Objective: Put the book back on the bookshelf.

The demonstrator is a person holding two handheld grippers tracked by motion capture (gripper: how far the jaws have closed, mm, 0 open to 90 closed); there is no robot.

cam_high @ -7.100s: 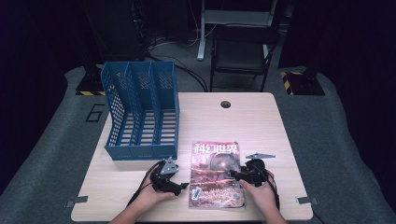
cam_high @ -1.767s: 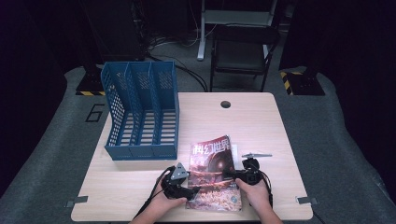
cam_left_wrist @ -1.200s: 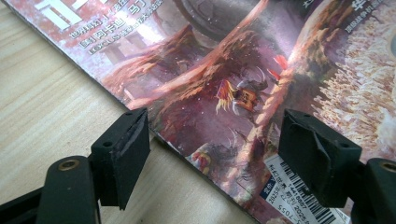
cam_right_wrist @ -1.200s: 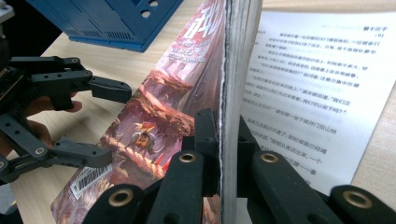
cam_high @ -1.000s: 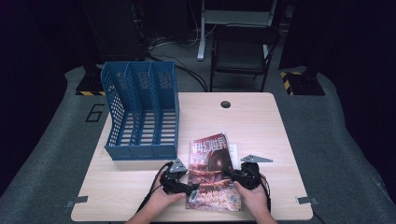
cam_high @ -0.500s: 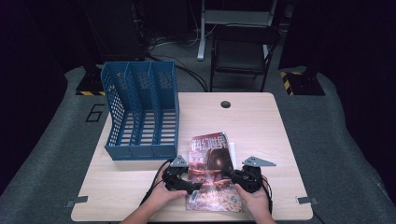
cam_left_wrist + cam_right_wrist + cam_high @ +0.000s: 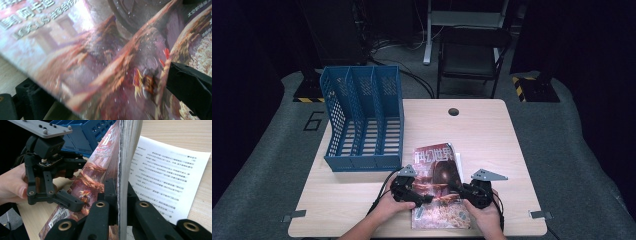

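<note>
Near the lower centre of the high view, the magazine (image 7: pixel 439 187) rests on the table (image 7: pixel 492 130), its right edge lifted off a printed sheet (image 7: pixel 170 180). Right gripper (image 7: pixel 117 195): jaws clamped on that edge, pages upright between them. Left gripper (image 7: pixel 414 192): jaws spread wide, one above the cover and one below its left edge, not pressing. Judged progress: the lift is begun; transfer to the blue file rack (image 7: pixel 362 120), upper left, probably remains. Cover: glossy, reddish fantasy artwork, white title characters, barcode at one corner.
</note>
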